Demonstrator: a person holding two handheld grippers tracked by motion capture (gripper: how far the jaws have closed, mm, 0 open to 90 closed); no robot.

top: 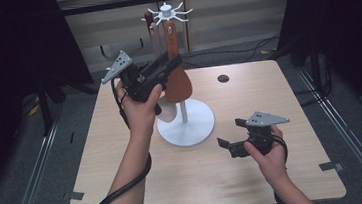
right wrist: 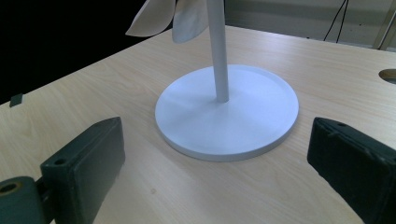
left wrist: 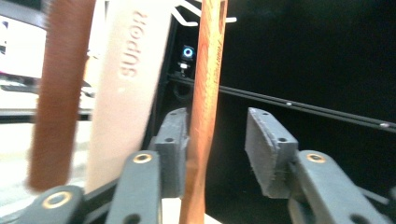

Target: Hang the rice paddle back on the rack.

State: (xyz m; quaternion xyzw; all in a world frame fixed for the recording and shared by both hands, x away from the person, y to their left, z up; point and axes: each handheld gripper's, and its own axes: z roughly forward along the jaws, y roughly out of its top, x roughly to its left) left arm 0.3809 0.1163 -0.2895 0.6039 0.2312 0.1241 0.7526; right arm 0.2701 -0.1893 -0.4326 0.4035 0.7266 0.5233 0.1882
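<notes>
A white hook stand (top: pixel 167 14) rises from a round base (top: pixel 186 124) at mid table, with several utensils hanging on it. My left gripper (top: pixel 172 62) is raised to the reddish wooden spatula (top: pixel 176 77). In the left gripper view its jaws (left wrist: pixel 219 126) stand open around the spatula's handle (left wrist: pixel 204 116), which lies against the left pad (left wrist: pixel 173 140) and clear of the right one. A pale utensil marked SUPOR (left wrist: pixel 126 93) and a brown handle (left wrist: pixel 58 93) hang beside it. My right gripper (top: pixel 229 132) is low over the table, open and holding nothing, facing the base (right wrist: pixel 226 112).
The stand's pole (right wrist: pixel 217 51) and pale utensil blades (right wrist: pixel 177 16) lie ahead of the right gripper. A round cable hole (top: pixel 223 78) sits at the table's far right. Bare wood surrounds the base. Black curtains flank the table.
</notes>
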